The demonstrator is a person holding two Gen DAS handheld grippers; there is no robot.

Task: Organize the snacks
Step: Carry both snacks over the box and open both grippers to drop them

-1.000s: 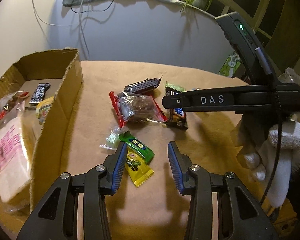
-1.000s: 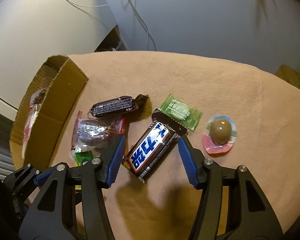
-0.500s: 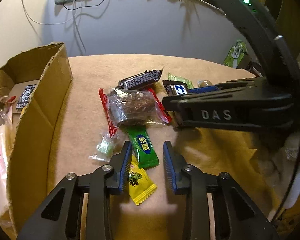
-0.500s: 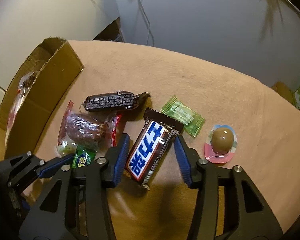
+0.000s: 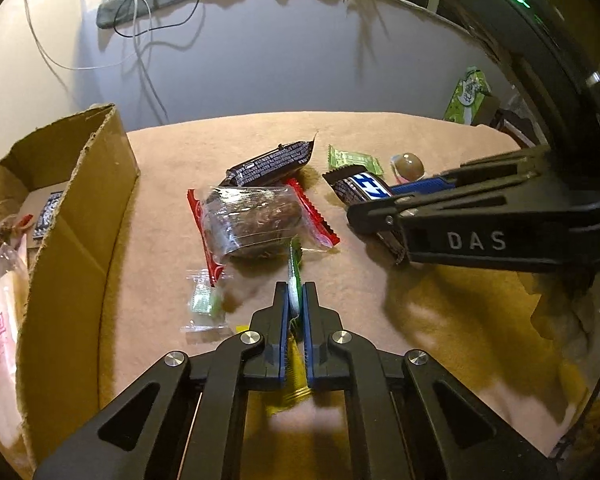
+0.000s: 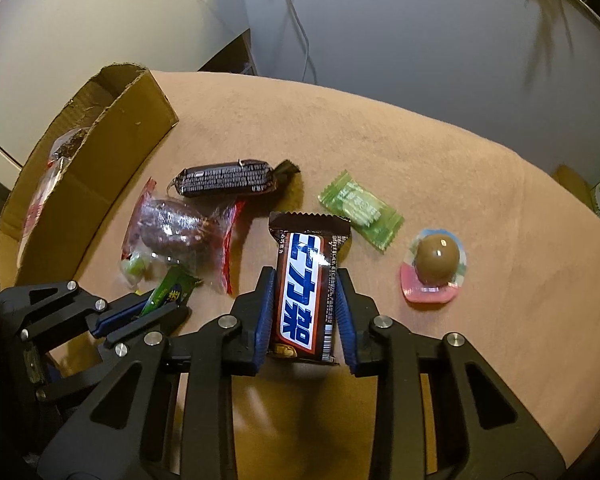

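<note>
left wrist view: left gripper (image 5: pixel 296 304) pinches green packet (image 5: pixel 294 276); right gripper (image 6: pixel 305 304) closing around chocolate bar (image 6: pixel 305 280); lift both straight, unhurried.

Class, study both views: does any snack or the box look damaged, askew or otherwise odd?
The brown cardboard box has a ragged, torn top edge. The green candy packet stands on edge, pinched in the left tongs rather than lying flat. Nothing has spilled; the other wrappers look intact.
</note>
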